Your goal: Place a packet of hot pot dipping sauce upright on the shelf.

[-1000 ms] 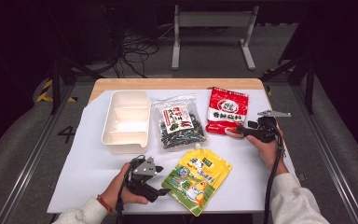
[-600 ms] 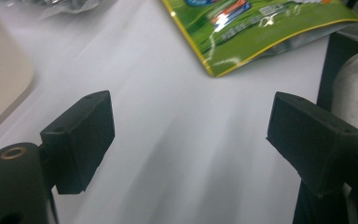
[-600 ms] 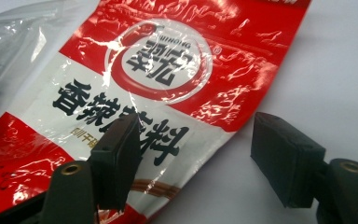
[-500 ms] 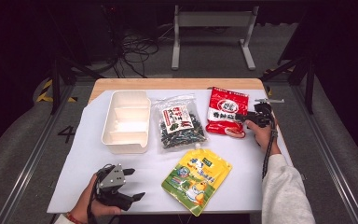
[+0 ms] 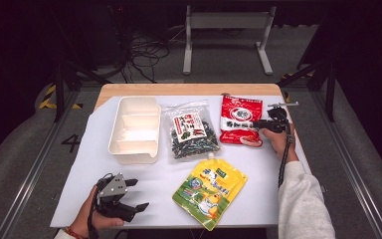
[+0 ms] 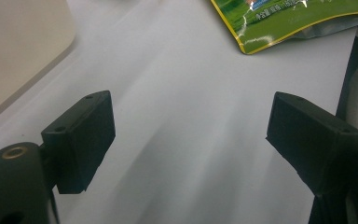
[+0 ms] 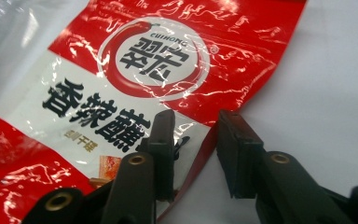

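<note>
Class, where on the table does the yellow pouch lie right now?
In the high view, the yellow pouch lies flat near the front edge, centre-right, just in front of the clear packet, with the left gripper to its left.

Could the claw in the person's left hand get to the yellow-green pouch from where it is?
Probably yes. The left claw stands open, and bare white table surface separates it from the yellow-green pouch; nothing lies between.
</note>
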